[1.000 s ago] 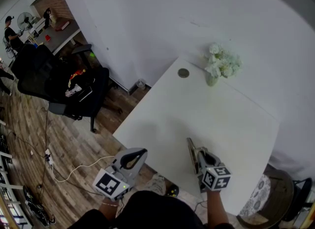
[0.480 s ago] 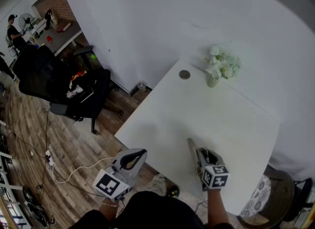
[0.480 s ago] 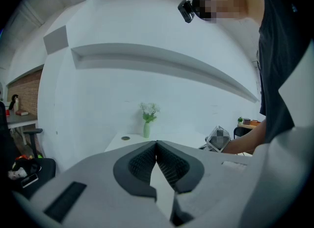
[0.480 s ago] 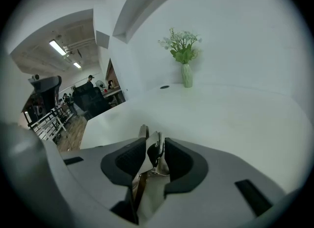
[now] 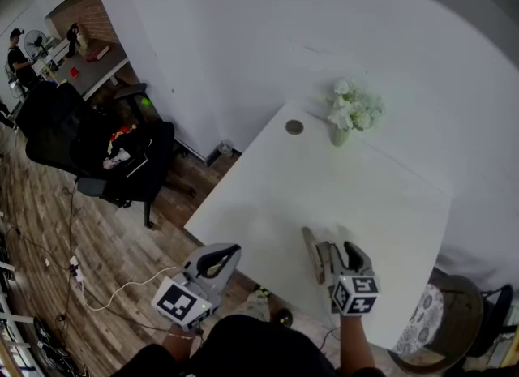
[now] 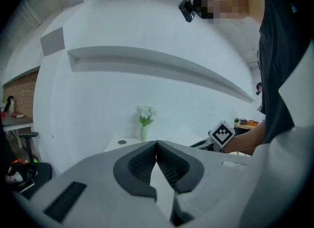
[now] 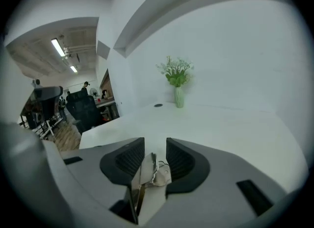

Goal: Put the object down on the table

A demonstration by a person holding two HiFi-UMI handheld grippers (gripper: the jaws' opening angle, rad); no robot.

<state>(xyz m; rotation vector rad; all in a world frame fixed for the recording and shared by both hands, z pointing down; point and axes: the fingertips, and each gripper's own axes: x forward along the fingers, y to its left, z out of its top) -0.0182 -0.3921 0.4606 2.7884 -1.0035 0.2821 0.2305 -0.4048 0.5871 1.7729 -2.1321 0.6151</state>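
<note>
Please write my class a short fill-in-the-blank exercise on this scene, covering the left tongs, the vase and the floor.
The left tongs are ___, with nothing between them.
The flowers in the vase are ___.
The floor beside the table is laid with ___ planks.
Missing words: shut; white; wooden.

Tabletop [image 5: 357, 197] open ahead; vase [image 5: 339, 134] and disc [image 5: 294, 126], perhaps a cap, far corner
</note>
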